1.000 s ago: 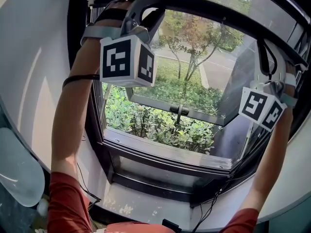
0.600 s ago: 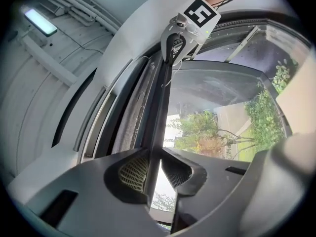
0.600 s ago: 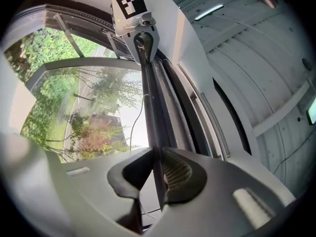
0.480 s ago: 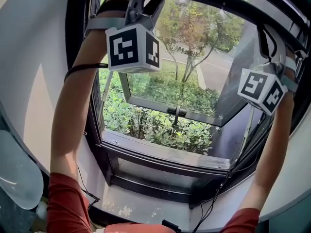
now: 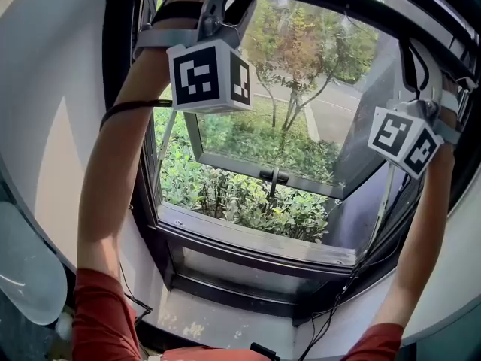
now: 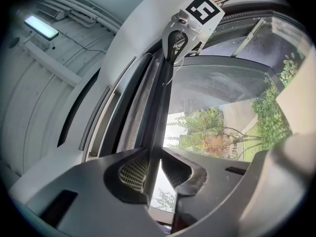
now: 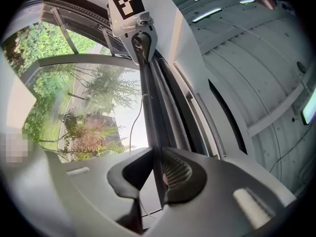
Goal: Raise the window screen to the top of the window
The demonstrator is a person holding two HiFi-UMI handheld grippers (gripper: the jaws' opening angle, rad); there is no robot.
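Holding the screen bar: my left gripper [image 6: 154, 174] and right gripper [image 7: 159, 179] are each clenched on the thin dark screen bar [image 6: 161, 107]. The fingers [image 6: 129, 169] pinch it edge-on, one gripper near each end.
Screen bar, place: it runs along the upper edge of the head view [image 5: 323, 7], close under the top of the window frame [image 5: 440, 13], so I judge the lift all but finished.
Screen bar, handling: I expect a light, stiff rail with smooth faces. A section this slim could twist or slip if one end leads, so I want both ends level. The best hold is on the rail itself, never on the mesh.
Mesh: a grey strip [image 6: 132, 115] lies just beside the bar. I take it for the gathered screen, soft and easily torn, though I cannot be sure.
Head view only: the open sash [image 5: 301, 138], the shrubs [image 5: 240, 194] lower in the frame, and both arms [image 5: 113, 171] stretched up.
Gripper views only: the actual pinch on the bar, each gripper's partner at the bar's far end, and a ceiling lamp [image 6: 41, 26] at the upper left of the left gripper view.
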